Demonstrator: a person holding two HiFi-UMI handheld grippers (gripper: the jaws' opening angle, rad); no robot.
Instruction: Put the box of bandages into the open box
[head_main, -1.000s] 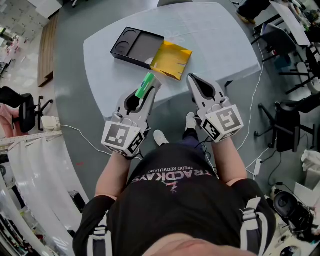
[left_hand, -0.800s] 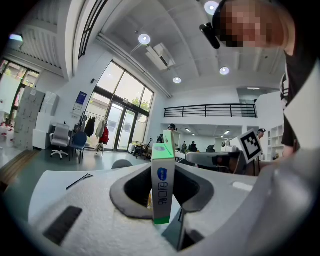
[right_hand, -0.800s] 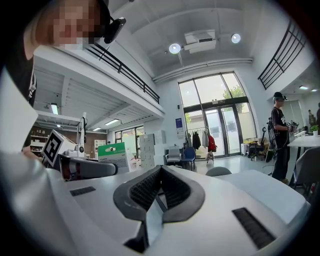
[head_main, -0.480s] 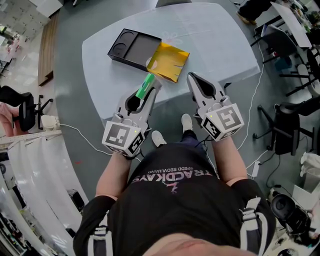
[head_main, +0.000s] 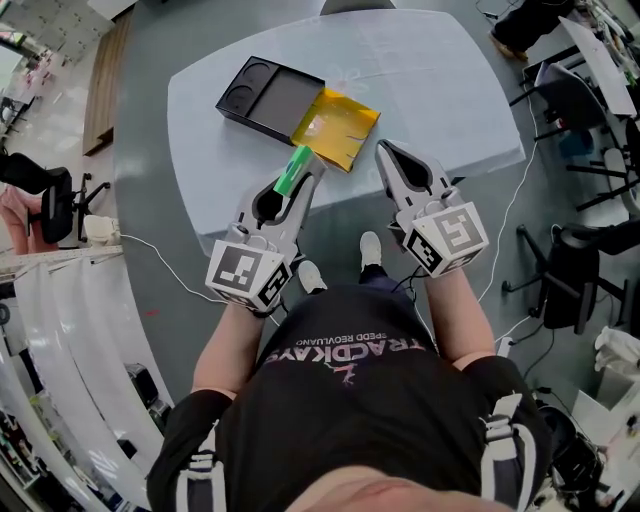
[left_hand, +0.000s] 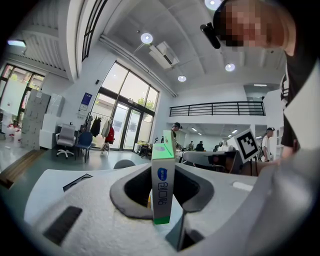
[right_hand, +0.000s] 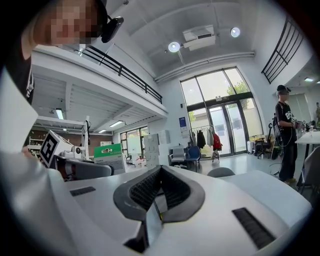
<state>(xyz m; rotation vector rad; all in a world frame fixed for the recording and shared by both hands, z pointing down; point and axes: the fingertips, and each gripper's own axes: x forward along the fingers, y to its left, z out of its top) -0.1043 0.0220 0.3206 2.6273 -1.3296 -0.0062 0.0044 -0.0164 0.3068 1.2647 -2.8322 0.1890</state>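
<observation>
— Where's the bandage box (head_main: 292, 170)?
— Pinched upright between the jaws of the left hand-held gripper (head_main: 302, 178), over the near edge of the tabletop (head_main: 430, 80), close to the yellow lid (head_main: 340, 125) of the open box (head_main: 272, 95).
— And the right hand-held gripper (head_main: 385, 152)?
— Jaws pressed together with nothing between them, just beside the lid's right corner.
</observation>
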